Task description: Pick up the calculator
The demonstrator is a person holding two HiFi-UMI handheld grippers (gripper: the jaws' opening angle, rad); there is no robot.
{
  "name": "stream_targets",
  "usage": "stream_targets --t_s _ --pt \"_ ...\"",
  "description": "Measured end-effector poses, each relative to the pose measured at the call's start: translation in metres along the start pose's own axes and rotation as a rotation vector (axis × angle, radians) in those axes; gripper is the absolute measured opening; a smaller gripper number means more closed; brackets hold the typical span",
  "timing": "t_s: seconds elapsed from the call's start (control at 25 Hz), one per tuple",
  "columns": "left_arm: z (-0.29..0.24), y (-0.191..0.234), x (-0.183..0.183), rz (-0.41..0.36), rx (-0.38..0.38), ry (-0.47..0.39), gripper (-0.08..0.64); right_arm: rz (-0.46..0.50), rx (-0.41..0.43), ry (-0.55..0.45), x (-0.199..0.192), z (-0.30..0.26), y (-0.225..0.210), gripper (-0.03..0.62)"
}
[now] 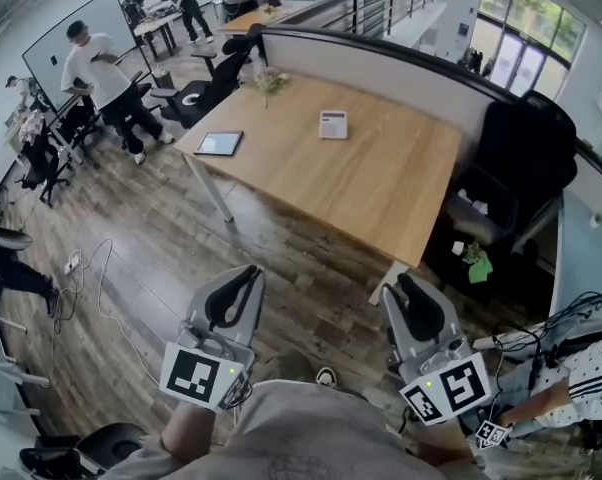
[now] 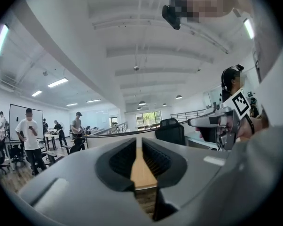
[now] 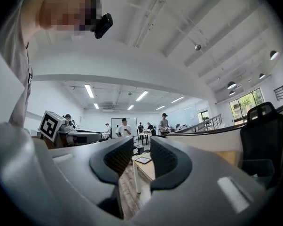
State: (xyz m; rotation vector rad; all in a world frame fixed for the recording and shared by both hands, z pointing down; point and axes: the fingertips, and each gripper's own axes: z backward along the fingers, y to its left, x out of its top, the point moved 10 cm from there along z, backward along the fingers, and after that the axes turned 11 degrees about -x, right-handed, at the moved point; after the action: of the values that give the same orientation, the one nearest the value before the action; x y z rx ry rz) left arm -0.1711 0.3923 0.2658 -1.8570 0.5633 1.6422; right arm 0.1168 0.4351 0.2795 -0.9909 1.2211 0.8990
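I hold my left gripper (image 1: pixel 245 274) level, jaws closed on nothing, my right gripper (image 1: pixel 407 282) slightly parted and empty, the calculator (image 1: pixel 333 124) flat on the wooden table (image 1: pixel 401 188), well apart from both.

A small, pale grey, rectangular calculator (image 1: pixel 333 124) lies flat, face up, on a light wooden table (image 1: pixel 381 188). It sits alone just above the middle of the frame, near the table's far edge.
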Motion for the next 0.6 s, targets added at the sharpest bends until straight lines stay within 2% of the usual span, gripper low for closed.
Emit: stream_targets --t_s 0.08,0.12,0.36,0.6 --pt "-0.002 0.0 -0.004 0.022 0.008 0.005 0.196 -0.003 -0.024 0.001 -0.003 0.001 -0.004 0.181" --pt "-0.004 0.0 -0.006 0.03 0.01 0.005 0.235 -0.005 -0.035 0.002 -0.004 0.001 -0.007 0.198" --pt "-0.013 0.005 -0.015 0.036 0.019 0.033 0.235 -0.006 -0.036 0.016 -0.006 -0.005 -0.016 0.198" --pt "-0.029 0.025 -0.029 0.06 0.008 0.059 0.233 -0.009 -0.042 0.073 -0.02 -0.032 -0.021 0.191"
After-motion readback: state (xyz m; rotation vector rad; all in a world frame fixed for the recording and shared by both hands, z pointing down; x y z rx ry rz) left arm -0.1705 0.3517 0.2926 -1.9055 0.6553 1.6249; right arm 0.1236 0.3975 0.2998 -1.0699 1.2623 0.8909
